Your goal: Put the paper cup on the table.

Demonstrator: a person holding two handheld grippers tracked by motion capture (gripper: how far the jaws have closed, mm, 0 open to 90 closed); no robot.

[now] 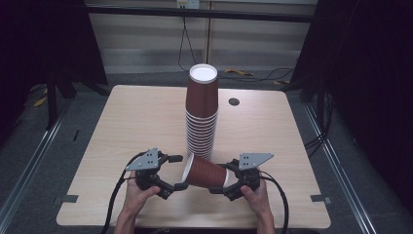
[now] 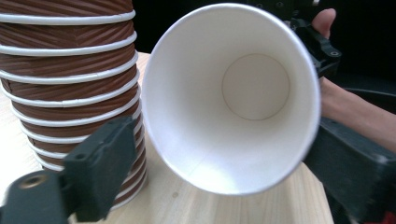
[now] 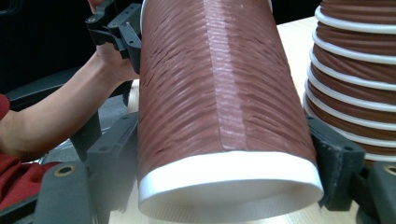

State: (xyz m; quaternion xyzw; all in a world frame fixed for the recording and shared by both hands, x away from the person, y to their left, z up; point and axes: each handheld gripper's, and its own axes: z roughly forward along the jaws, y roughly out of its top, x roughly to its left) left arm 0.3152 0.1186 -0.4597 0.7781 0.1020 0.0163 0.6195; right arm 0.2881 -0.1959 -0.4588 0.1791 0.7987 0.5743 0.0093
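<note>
A tall stack of brown ribbed paper cups [image 1: 201,114] stands upside down in the middle of the wooden table [image 1: 136,122]. One brown cup [image 1: 207,171] lies level just in front of the stack, between my two grippers. My right gripper [image 1: 223,178] is shut on its base end; in the right gripper view [image 3: 229,154] the jaws press both sides of the cup [image 3: 210,93]. My left gripper [image 1: 178,172] is open, its jaws either side of the cup's white mouth [image 2: 233,102] without pressing it. The stack [image 2: 70,79] rises close beside it.
A small dark round hole [image 1: 234,102] sits in the tabletop right of the stack. Both hands are near the table's front edge. Black frame posts and cables stand on the floor beyond the far edge.
</note>
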